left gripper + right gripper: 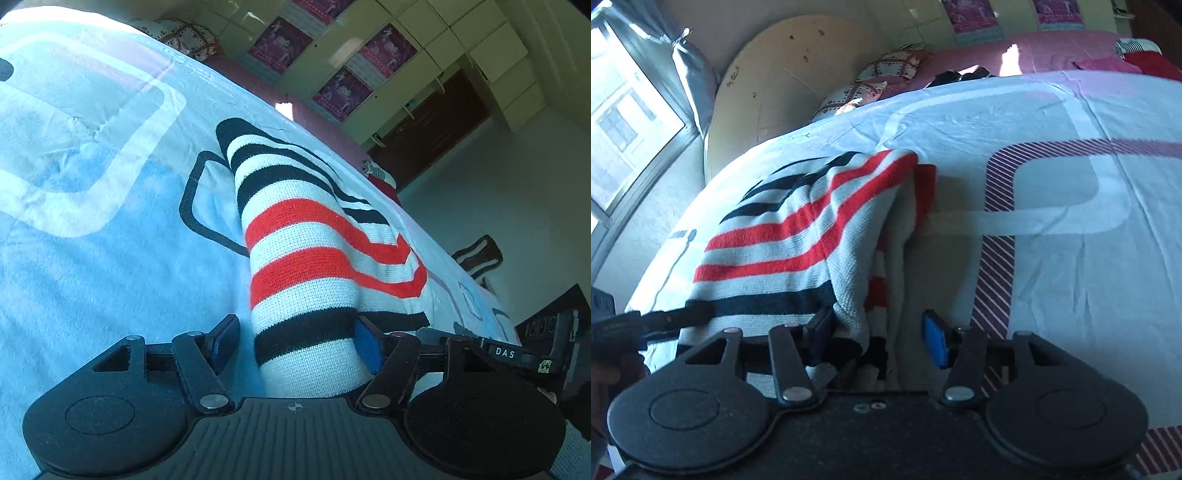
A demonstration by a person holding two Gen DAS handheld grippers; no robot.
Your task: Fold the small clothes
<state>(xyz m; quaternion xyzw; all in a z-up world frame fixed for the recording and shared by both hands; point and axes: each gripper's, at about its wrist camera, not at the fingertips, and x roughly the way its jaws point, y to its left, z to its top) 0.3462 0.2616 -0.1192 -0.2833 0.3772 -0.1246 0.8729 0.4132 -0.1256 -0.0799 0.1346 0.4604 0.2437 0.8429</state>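
A knitted garment with white, red and black stripes [295,240] lies folded on the pale blue bed sheet [92,240]. Its thick folded edge runs between the fingers of my left gripper [295,341]; the right pad touches the knit, the left pad stands clear, so the jaws are open. In the right wrist view the same garment [783,236] lies ahead and left. My right gripper [877,339] is open around its near corner, with the blue right pad [934,343] apart from the fabric. Each gripper shows at the edge of the other's view.
The sheet [1071,277] carries printed rounded rectangles and striped bands. Patterned pillows [886,70] and a pink cover [1052,48] with red clothes [1148,62] lie at the far end. Cabinets with posters [369,55] line the wall. A window [624,122] is on the left.
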